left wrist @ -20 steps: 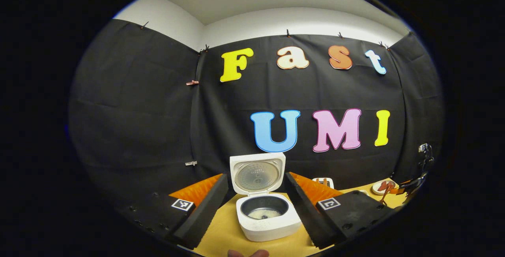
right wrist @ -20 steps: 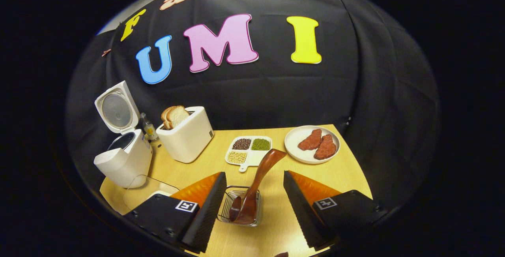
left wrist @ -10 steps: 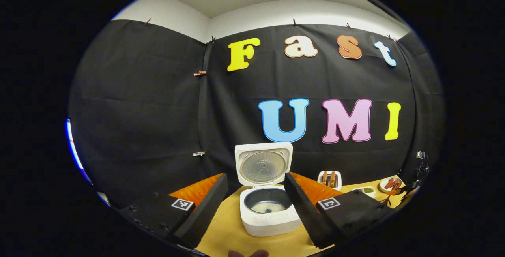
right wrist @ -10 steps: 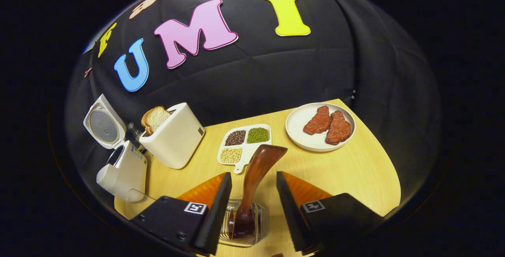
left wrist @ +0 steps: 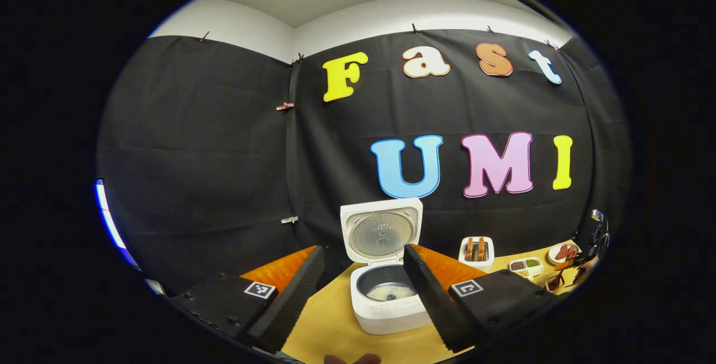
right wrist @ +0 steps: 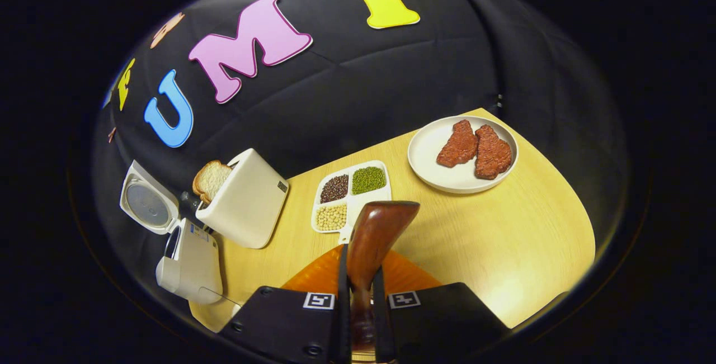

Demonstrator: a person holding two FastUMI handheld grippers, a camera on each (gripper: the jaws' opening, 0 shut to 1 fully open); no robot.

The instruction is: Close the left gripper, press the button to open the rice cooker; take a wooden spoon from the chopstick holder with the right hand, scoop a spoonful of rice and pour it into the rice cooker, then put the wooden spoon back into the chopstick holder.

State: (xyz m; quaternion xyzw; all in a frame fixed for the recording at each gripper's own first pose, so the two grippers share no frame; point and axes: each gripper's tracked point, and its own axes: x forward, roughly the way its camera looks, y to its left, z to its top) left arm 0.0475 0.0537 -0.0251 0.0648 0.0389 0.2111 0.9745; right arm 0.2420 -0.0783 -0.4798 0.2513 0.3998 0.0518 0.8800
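Wooden table [right wrist: 503, 241] below; right claw [right wrist: 358, 297] clamped on wooden spoon [right wrist: 372, 235]; left claw [left wrist: 358, 291] apart, facing open rice cooker [left wrist: 386, 274].

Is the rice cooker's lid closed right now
No, the rice cooker stands with its lid swung upright, and the inner pot shows open in the left gripper view.

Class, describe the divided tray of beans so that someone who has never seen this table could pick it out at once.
Start at the wooden table and find the white toaster holding a bread slice. Just right of it, before the round plate with two reddish meat pieces, lies the divided tray. It alone is a white compartment tray, holding dark, green and pale beans.
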